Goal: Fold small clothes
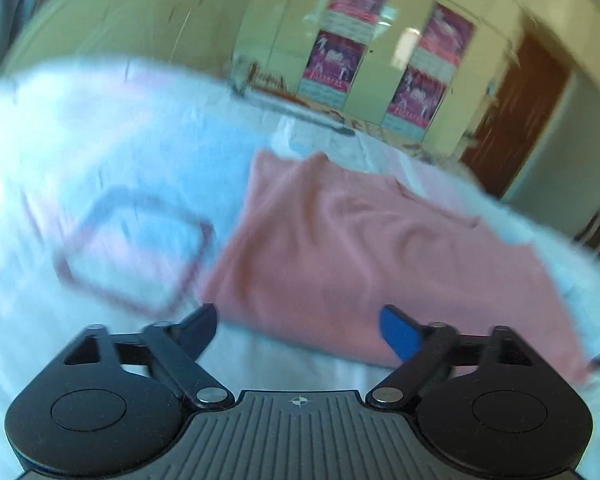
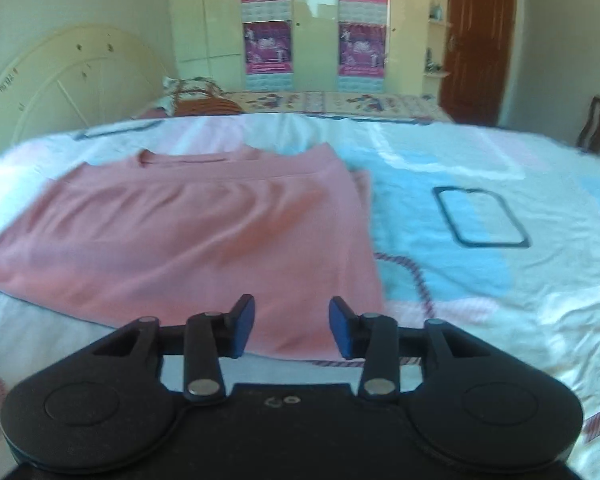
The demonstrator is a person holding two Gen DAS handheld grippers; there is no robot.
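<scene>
Shirt (image 2: 180,240): pink, lying flat on the bed (image 2: 500,300), already doubled along its right side, it sits just ahead of both tools. The right gripper (image 2: 292,328) hangs over the near hem with its jaws narrowly apart and nothing between the pads. The left gripper (image 1: 298,334) stands wider, also empty, at the shirt's (image 1: 360,248) near left corner, its view blurred. Beyond lie the patterned sheet and a wardrobe (image 2: 312,20). The knit looks light, soft and limp; it would likely sag and wrinkle if lifted at one point. Pinching the two hem corners through both layers seems the best hold.
</scene>
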